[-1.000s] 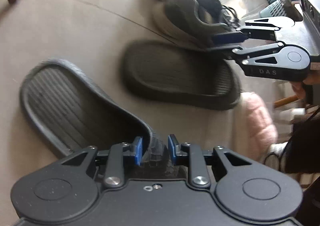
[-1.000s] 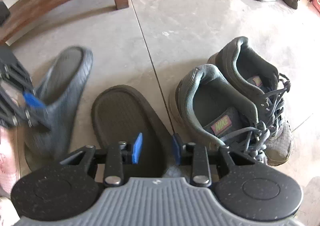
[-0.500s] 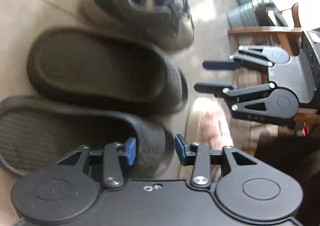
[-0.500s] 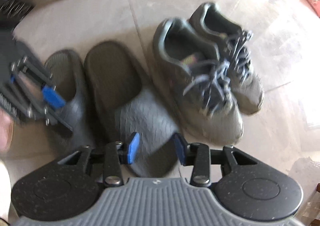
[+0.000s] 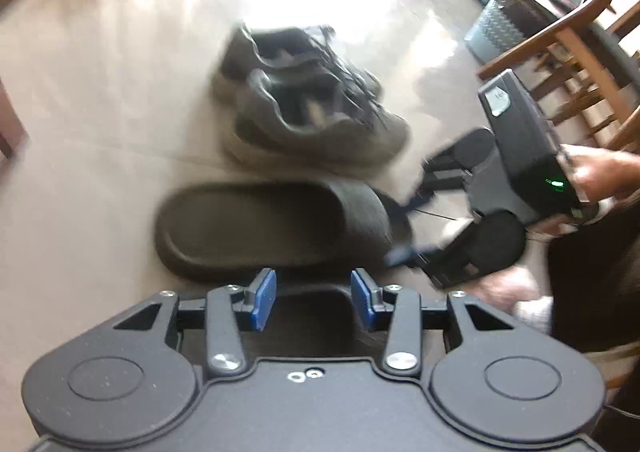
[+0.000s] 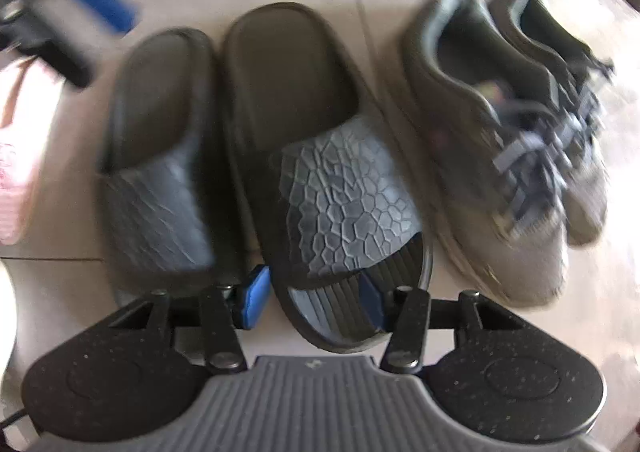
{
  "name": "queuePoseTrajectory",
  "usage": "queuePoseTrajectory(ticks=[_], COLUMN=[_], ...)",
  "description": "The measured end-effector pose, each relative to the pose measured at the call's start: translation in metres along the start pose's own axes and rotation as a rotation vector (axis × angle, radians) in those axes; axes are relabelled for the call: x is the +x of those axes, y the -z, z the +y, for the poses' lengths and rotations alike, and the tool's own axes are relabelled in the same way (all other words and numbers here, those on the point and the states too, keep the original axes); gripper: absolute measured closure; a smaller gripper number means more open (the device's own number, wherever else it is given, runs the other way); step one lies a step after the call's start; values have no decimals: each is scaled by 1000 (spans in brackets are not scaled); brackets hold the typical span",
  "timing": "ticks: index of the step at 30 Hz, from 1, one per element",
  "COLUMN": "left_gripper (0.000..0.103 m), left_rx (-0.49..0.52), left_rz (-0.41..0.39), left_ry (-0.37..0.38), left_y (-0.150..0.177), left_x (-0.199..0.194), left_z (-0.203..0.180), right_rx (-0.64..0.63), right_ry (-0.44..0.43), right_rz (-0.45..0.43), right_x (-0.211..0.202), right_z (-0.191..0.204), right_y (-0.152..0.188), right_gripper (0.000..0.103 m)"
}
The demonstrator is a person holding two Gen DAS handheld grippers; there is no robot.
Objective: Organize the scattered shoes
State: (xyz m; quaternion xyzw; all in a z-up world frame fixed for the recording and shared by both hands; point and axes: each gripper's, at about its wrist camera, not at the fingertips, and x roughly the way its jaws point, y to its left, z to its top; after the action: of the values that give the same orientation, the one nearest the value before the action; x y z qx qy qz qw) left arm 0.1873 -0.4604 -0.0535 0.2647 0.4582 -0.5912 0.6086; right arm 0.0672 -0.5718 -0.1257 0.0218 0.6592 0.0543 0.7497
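Left wrist view: the left gripper (image 5: pixel 312 298) hangs released, level, just short of the near slide (image 5: pixel 272 228); sneakers (image 5: pixel 308 108) lie beyond it.

Right wrist view: the right gripper (image 6: pixel 314 302), released, straddles that slide's (image 6: pixel 320 172) toe. No writing is legible.

Your left wrist camera sits low over the floor (image 5: pixel 100 92), looking along the left gripper (image 5: pixel 313 300) across the slides toward the sneakers (image 5: pixel 308 120), with a wooden chair (image 5: pixel 568 32) at its right edge. Your right wrist camera looks almost straight down from close above the right gripper (image 6: pixel 312 302), at the toe end of the same row. Both views share the near slide (image 6: pixel 304 156), the other slide (image 6: pixel 160 156) and the sneakers; each also catches the opposite gripper, blurred
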Motion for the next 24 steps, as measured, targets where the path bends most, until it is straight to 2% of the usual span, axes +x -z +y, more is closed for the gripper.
queuePoseTrajectory(ticks=[3,7,9,12,15,17,19,22,24], left_gripper=[62,62,62,62,62,62,56,45,44], left_rx=[59,121,140,111,56,11,-33,-99,-143], left_rz=[-20,-72,-125,-190,-193,-163,-133,-87,-57], left_ry=[-59,-111,-134,-172,-223,-245,-266,-297,-318], left_y=[-5,-23,-38,-56,-70,-68,-66,-62,-60], left_x=[-4,-10,-11,-7,-2,-1,0,1,2], left_z=[-9,-17,-22,-25,-24,-18,-13,-4,2], right_rx=[-36,6,73,173,230,223,191,109,37], right_ry=[19,63,96,129,164,187,184,159,166], right_rz=[-3,-24,-83,-210,-316,-376,-409,-431,-442], right_x=[-11,-37,-54,-81,-101,-108,-108,-105,-98], right_z=[8,-10,-26,-50,-66,-73,-85,-94,-99], right_y=[-1,11,14,14,9,-1,-13,-25,-35], right_gripper=[50,50,50,50,47,46,30,27,24])
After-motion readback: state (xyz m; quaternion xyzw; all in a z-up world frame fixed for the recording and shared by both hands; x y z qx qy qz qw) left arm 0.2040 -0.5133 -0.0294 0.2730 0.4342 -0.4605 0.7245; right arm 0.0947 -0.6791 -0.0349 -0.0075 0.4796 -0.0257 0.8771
